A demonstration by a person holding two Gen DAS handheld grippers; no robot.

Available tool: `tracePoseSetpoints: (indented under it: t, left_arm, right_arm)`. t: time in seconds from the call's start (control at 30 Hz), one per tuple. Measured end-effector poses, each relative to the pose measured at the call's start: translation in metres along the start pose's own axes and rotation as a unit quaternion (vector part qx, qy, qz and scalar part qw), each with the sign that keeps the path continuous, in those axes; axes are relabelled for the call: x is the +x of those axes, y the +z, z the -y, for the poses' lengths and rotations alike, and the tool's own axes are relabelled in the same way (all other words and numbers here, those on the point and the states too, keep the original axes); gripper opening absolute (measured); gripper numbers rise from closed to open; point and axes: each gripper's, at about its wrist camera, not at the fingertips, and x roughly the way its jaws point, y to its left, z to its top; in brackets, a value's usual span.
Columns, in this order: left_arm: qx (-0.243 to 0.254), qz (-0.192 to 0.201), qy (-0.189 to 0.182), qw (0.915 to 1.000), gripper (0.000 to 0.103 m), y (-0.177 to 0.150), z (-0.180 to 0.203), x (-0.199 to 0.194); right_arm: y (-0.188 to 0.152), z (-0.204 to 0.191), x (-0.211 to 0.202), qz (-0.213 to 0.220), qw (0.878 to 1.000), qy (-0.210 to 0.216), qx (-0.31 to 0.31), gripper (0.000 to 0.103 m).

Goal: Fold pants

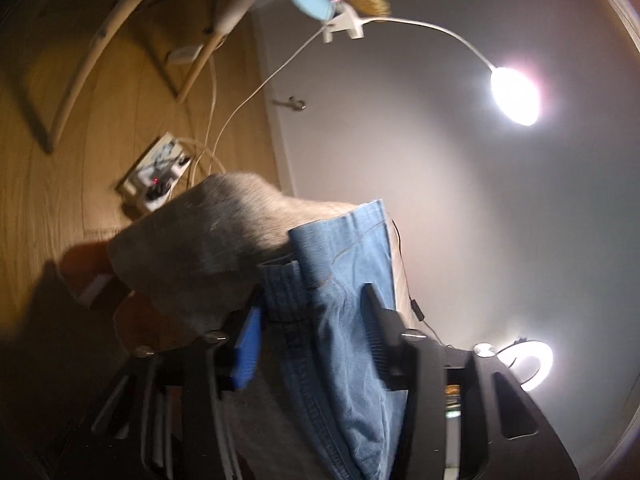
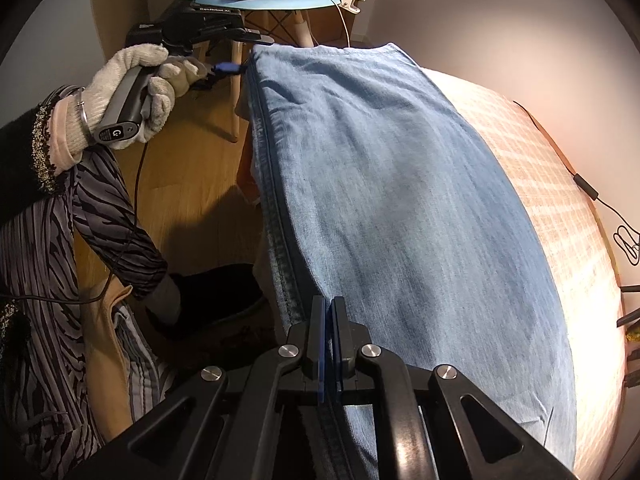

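Light blue denim pants (image 2: 384,184) lie lengthwise over the table with the checked cloth (image 2: 552,208), their seamed edge hanging at the left side. My right gripper (image 2: 330,308) is shut on the near edge of the pants. My left gripper (image 2: 236,69), held by a gloved hand, sits at the far corner of the pants. In the left wrist view the left gripper (image 1: 310,312) has a bunched fold of the pants (image 1: 340,288) between its jaws, which stand wide apart. A grey cloth (image 1: 200,240) lies beside the denim there.
A blue chair (image 2: 276,2) with leopard-print cloths stands beyond the table's far end. A clip lamp (image 1: 514,96) shines near the wall. A power strip (image 1: 154,178) and cables lie on the wooden floor. The person's striped clothing (image 2: 48,280) fills the left.
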Motion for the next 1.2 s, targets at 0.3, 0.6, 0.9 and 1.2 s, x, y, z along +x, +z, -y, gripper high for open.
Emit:
tracePoseSetpoints:
  t: [0.3, 0.6, 0.9, 1.2]
  left_arm:
    - [0.051, -0.016, 0.082, 0.9952, 0.038, -0.002, 0.018, 0.020]
    - [0.126, 0.001, 0.145, 0.9813, 0.017, -0.009, 0.034, 0.016]
    - [0.275, 0.017, 0.126, 0.9531, 0.012, -0.040, 0.097, 0.016]
    - [0.472, -0.079, 0.051, 0.8769, 0.011, -0.145, 0.165, 0.038]
  right_arm:
    - [0.003, -0.002, 0.003, 0.003, 1.000, 0.006, -0.002, 0.007]
    - [-0.002, 0.006, -0.006, 0.007, 0.999, 0.014, 0.029, 0.018]
    - [-0.007, 0.021, -0.019, 0.024, 0.997, 0.028, 0.064, 0.033]
    - [-0.012, 0.129, -0.051, 0.116, 0.945, 0.088, 0.292, 0.063]
